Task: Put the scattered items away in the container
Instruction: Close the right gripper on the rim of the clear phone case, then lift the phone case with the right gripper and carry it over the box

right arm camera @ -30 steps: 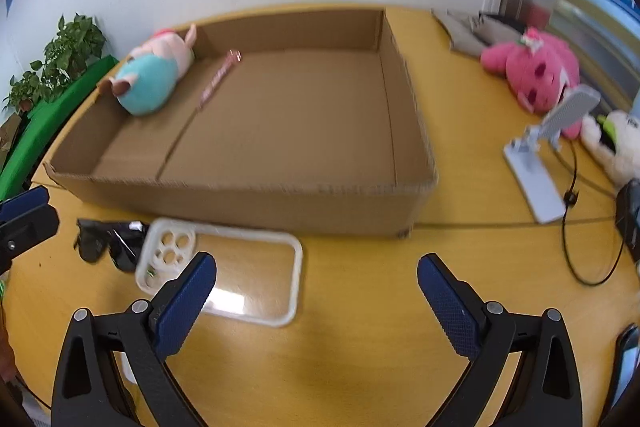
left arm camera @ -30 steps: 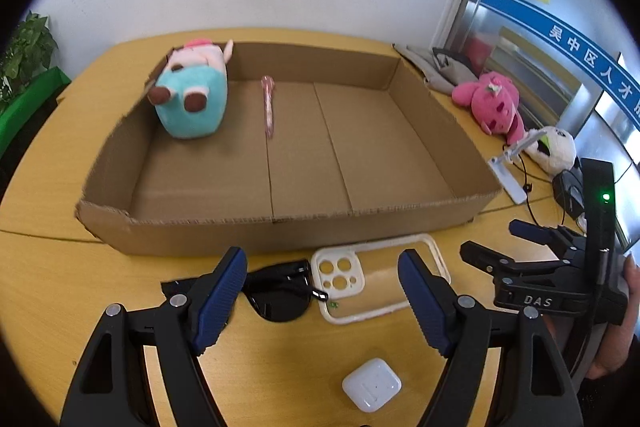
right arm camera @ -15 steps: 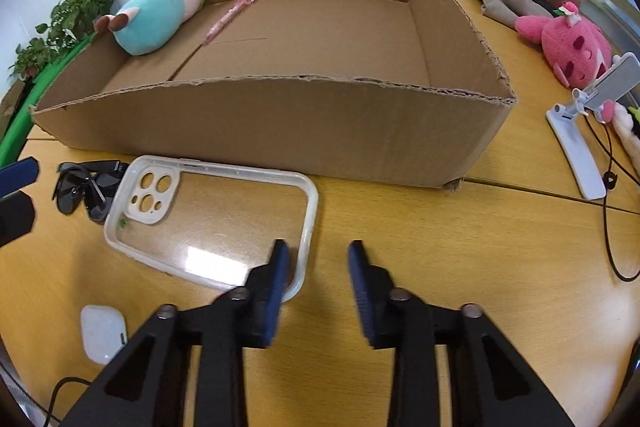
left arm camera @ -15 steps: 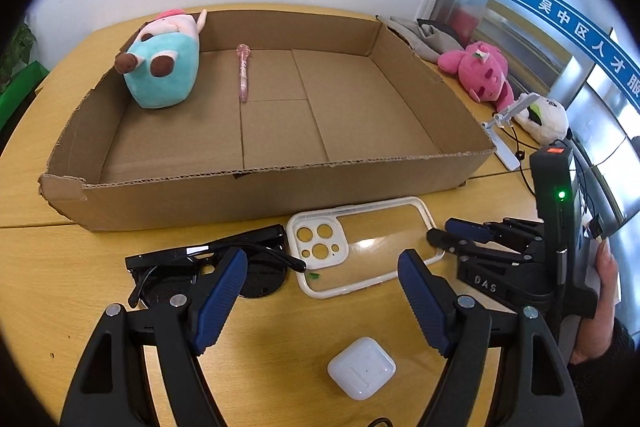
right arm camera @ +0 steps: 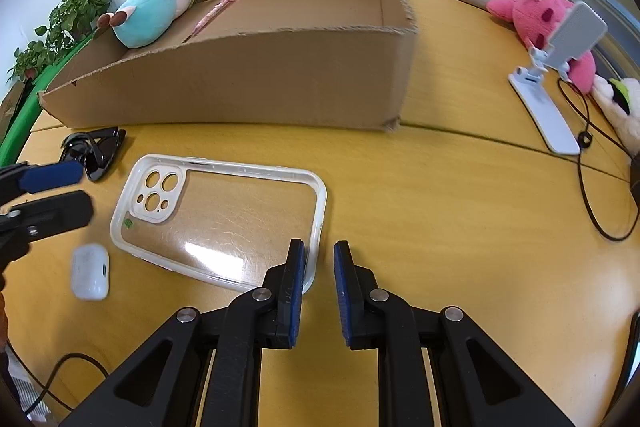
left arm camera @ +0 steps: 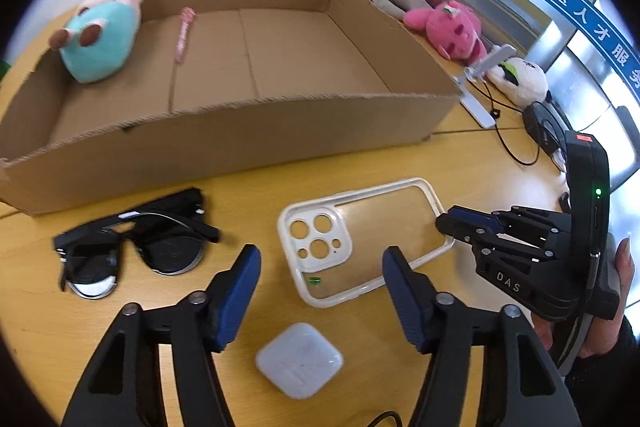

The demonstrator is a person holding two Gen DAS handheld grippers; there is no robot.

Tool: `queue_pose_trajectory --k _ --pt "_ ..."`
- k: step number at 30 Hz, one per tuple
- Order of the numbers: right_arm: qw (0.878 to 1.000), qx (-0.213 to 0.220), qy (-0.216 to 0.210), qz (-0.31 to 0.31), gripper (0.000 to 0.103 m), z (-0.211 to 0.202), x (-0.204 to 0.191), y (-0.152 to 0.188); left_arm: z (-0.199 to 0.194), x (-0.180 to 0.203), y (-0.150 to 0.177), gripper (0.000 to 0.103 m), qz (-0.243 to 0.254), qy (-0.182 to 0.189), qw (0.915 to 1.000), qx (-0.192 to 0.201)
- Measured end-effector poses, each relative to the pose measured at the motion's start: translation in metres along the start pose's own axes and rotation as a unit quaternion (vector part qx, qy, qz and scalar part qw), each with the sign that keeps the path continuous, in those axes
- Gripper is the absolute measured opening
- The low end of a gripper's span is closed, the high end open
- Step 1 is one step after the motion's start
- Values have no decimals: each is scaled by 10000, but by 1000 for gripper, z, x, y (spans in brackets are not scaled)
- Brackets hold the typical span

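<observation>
The right gripper (right arm camera: 318, 269) has its jaws closing, narrowly apart, astride the near rim of the clear phone case (right arm camera: 224, 215) on the worktop (right arm camera: 440, 207). Sunglasses (right arm camera: 96, 151) lie before the cardboard box (right arm camera: 280, 75).

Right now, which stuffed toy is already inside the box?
The teal and pink one, lying in the box's far left corner. The pink toy and the white toy lie outside on the table.

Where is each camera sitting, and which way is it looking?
Left wrist: sits on the left hand-held gripper, jaws closing with nothing between; looks down at the sunglasses, with the right hand-held gripper and a hand showing.
Right wrist: sits on the right hand-held gripper, jaws closing astride the phone case rim.
Both show: case, earbud case, cardboard box.
</observation>
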State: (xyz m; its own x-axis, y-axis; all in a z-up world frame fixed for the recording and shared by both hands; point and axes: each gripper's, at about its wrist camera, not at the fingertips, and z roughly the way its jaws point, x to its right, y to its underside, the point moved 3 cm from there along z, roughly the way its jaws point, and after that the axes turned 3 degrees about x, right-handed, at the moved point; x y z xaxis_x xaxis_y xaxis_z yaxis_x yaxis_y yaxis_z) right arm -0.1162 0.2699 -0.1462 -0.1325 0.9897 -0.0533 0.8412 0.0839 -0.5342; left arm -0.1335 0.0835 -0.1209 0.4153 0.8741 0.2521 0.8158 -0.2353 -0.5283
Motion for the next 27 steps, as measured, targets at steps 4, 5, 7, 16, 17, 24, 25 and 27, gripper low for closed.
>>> queue_pose_trajectory --k 4,5,7,16,17,24,25,27 --pt "10000 31 10 45 16 -5 3 7 16 4 6 44 -18 -104 9995 -309" --pt "10000 41 22 46 16 -6 3 9 20 3 7 37 -60 -114 9991 -398" --pt "10000 63 37 32 15 -7 2 11 28 1 10 26 -106 -270 9981 -551" --pt "9997 109 135 -168 13 -9 -9 16 24 -11 11 8 -310 -323 9972 -607" --pt "9998 106 122 -122 12 -9 -8 16 23 -11 11 8 -272 -334 9973 -602" --pt "9999 131 110 5 8 -12 -9 16 13 -10 10 8 -175 -307 9982 -476" --pt "9998 144 101 12 8 -14 -9 16 10 -10 9 8 -176 -284 9985 -431" --pt "9997 236 74 28 7 -20 -11 15 2 -9 8 8 -165 -266 9990 -331"
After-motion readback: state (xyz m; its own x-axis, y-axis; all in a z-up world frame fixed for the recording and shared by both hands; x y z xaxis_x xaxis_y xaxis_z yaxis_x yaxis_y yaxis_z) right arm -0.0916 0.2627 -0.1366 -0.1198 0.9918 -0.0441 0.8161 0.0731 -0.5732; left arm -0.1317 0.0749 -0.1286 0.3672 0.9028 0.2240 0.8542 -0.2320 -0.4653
